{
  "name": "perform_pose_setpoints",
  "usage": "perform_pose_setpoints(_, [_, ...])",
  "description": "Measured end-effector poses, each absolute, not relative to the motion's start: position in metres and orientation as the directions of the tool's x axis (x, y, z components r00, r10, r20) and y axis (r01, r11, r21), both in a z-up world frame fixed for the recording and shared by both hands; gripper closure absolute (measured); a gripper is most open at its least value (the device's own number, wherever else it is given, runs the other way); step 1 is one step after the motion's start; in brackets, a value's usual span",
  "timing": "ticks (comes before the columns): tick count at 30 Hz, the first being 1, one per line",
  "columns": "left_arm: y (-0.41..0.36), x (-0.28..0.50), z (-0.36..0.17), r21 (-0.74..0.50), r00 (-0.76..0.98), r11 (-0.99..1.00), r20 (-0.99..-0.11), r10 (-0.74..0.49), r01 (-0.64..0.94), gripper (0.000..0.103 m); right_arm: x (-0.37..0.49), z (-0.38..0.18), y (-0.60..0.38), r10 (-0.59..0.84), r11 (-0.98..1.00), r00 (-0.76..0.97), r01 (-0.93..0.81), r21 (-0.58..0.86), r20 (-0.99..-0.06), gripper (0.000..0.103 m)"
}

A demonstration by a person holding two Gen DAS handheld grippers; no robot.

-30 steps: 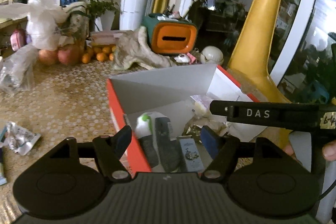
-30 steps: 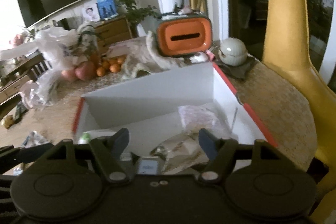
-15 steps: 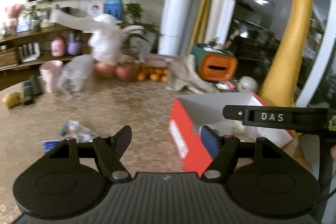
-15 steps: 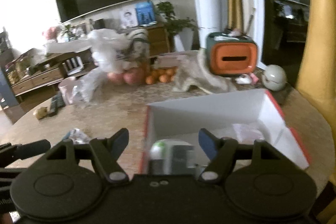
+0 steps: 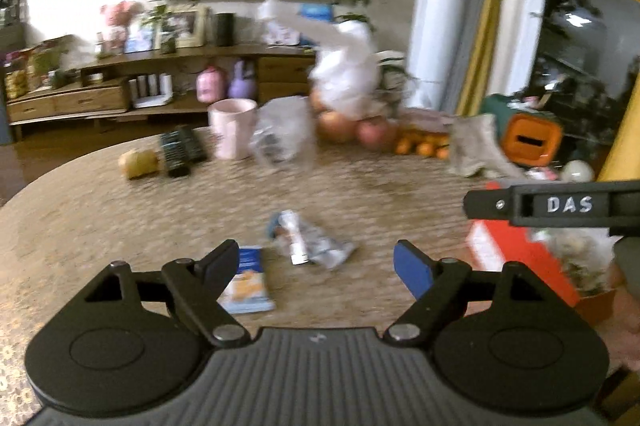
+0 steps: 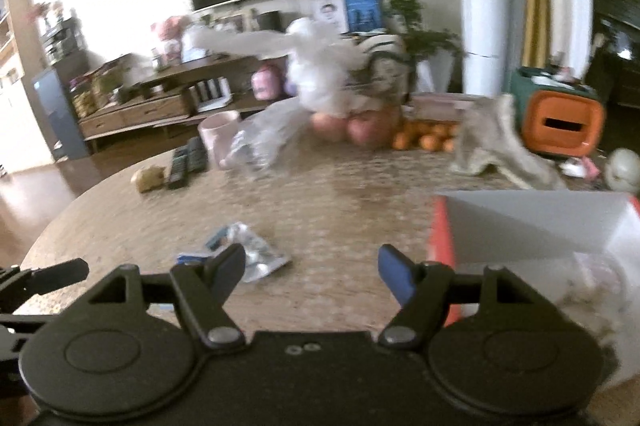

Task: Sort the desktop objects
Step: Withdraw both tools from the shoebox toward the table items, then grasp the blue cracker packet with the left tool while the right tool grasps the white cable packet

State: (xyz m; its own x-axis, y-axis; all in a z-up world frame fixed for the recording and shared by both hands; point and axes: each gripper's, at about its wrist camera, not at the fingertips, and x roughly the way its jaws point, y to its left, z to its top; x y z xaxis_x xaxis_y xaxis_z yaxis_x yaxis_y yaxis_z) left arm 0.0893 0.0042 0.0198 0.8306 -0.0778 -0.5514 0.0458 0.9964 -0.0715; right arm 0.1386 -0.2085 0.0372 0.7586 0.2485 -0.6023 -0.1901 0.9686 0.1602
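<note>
Both grippers, left (image 5: 316, 262) and right (image 6: 310, 266), jaws spread, empty; box (image 6: 440, 246) edge right

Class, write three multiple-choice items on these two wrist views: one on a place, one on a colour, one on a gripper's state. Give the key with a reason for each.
1. Where does the crumpled packet lie?
A. inside the box
B. on the table, left of the box
C. in the mug

2. What colour is the mug?
A. pink
B. green
C. black

3. How does the left gripper stand?
A. shut on the packet
B. shut on nothing
C. open, holding nothing

Key:
1 B: the packet sits on the table, apart from the red box to its right.
2 A: the mug beside the remote is pale pink.
3 C: its jaws stand wide apart with only table between them; the right gripper is likewise.
</note>
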Motion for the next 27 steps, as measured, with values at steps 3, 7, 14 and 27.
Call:
perform_pose_setpoints(3, [0.018,0.096,0.009,-0.069,0.827,0.997,-0.56,-0.052,0.015,0.019,0.151,0.028,-0.191,0.272,0.962,0.741,-0.216,0.164,-0.614,0.03])
perform_pose_setpoints(7, [0.031,0.107,-0.004,-0.053,0.827,0.998,-0.562,-0.017,-0.015,0.019,0.166,0.018,-0.175,0.295,0.955,0.724,-0.25,0.161,-0.624,0.03])
perform_pose_setpoints(14, [0.046,0.135,-0.042,-0.038,0.803,0.999,-0.596,-0.001,-0.027,0.019,0.2,-0.01,-0.145,0.329,0.938,0.674,-0.311,0.149,-0.661,0.03])
perform_pose_setpoints(27, [0.058,0.186,-0.092,-0.075,0.762,0.996,-0.647,-0.01,-0.05,0.019,0.259,-0.068,-0.099,0.348,0.919,0.592,-0.368,0.14,-0.727,0.047])
